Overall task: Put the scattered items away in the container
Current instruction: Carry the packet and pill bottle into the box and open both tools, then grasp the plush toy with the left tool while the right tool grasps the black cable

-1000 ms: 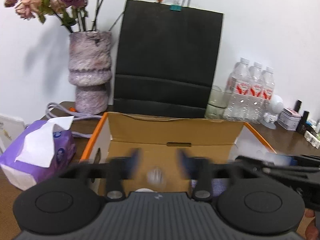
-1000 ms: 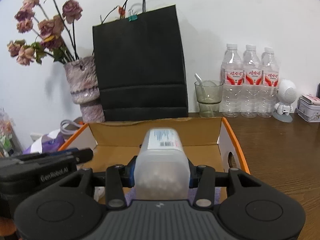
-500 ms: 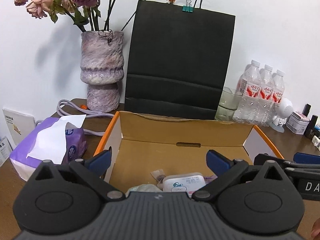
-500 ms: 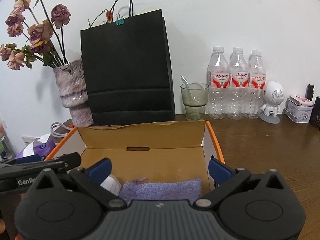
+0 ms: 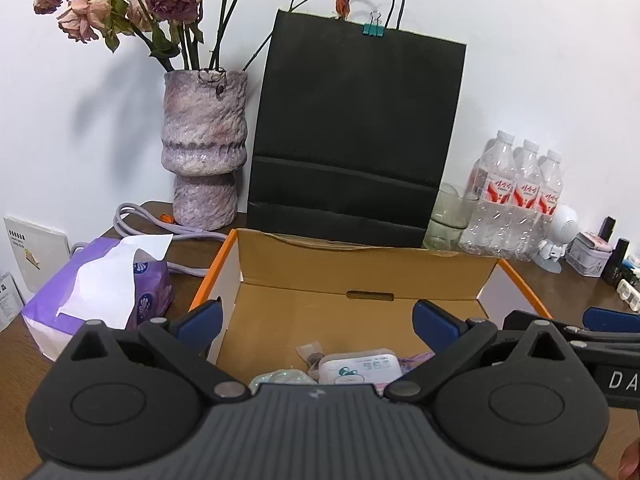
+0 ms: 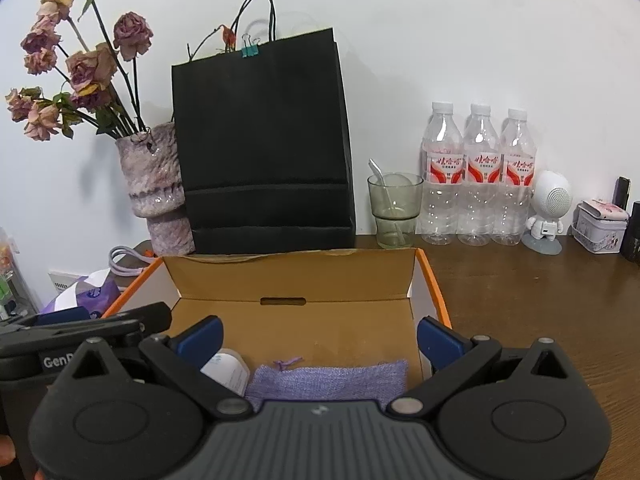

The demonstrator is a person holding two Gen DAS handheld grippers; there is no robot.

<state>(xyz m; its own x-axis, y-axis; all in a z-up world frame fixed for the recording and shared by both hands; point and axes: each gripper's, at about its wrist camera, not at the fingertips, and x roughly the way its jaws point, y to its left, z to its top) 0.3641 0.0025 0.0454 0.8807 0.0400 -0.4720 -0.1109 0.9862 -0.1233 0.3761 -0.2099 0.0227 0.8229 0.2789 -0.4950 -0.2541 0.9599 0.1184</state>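
Note:
An open cardboard box (image 5: 360, 272) with orange edges sits on the brown table; in the right wrist view the same box (image 6: 296, 276) fills the middle. Inside lie a white plastic case (image 5: 360, 368), a small brown packet (image 5: 312, 354), a pale crinkled bag (image 5: 284, 378), a purple cloth pouch (image 6: 328, 380) and a white tub (image 6: 226, 372). My left gripper (image 5: 318, 322) hangs over the box's near side, jaws wide open and empty. My right gripper (image 6: 318, 334) is likewise open and empty over the box. Each gripper shows at the edge of the other's view.
A black paper bag (image 5: 356, 140) stands behind the box, with a vase of dried roses (image 5: 204, 148) to its left. A purple tissue pack (image 5: 100, 284) lies left of the box. Right of the bag stand a glass (image 6: 394, 210), three water bottles (image 6: 478, 176), a white figurine (image 6: 548, 208) and a tin (image 6: 600, 226).
The right gripper was closed on the white tub and has let it go; the tub now lies in the box. The left gripper's jaws have spread wide open over the box.

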